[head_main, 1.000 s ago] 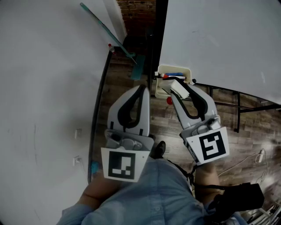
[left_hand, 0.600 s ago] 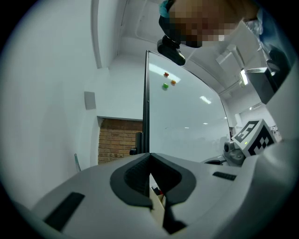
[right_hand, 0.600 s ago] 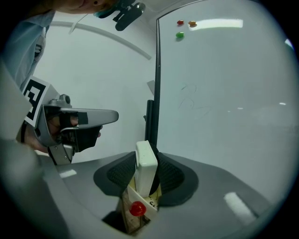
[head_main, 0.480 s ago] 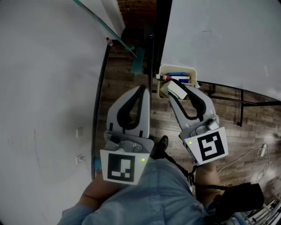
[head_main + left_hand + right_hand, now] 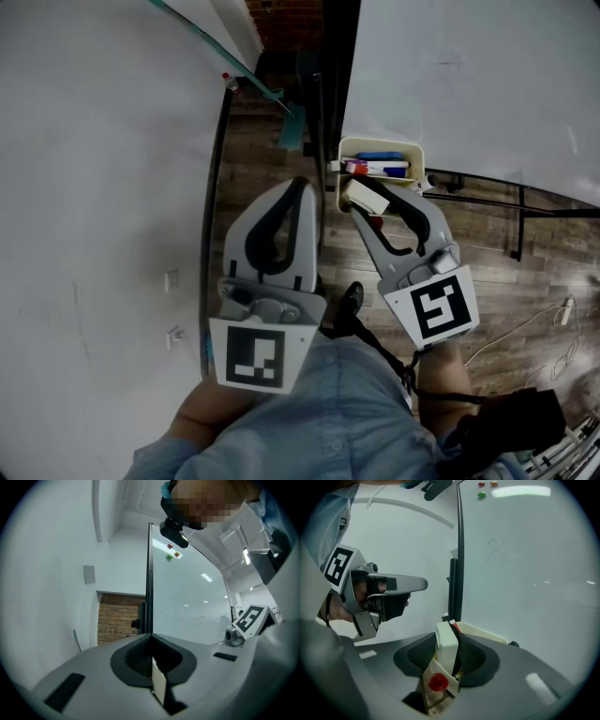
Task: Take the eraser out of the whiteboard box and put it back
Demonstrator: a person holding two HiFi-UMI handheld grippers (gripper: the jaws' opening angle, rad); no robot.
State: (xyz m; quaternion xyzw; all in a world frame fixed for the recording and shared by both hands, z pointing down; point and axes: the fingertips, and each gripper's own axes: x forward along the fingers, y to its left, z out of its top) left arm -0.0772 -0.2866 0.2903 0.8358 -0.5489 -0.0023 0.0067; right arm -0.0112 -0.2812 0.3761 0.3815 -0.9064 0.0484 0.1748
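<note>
Right now the eraser [image 5: 446, 645] is pinched upright between the fingers of the right gripper [image 5: 368, 202], which have just eased apart slightly around it. It hangs at the near edge of the whiteboard box [image 5: 380, 143]; whether it touches the rim cannot be told. In the right gripper view that gripper's body hides most of the box. Markers [image 5: 379, 167] lie inside the box. The left gripper [image 5: 150, 638], off to the side, has its fingers pressed together, holding nothing.
</note>
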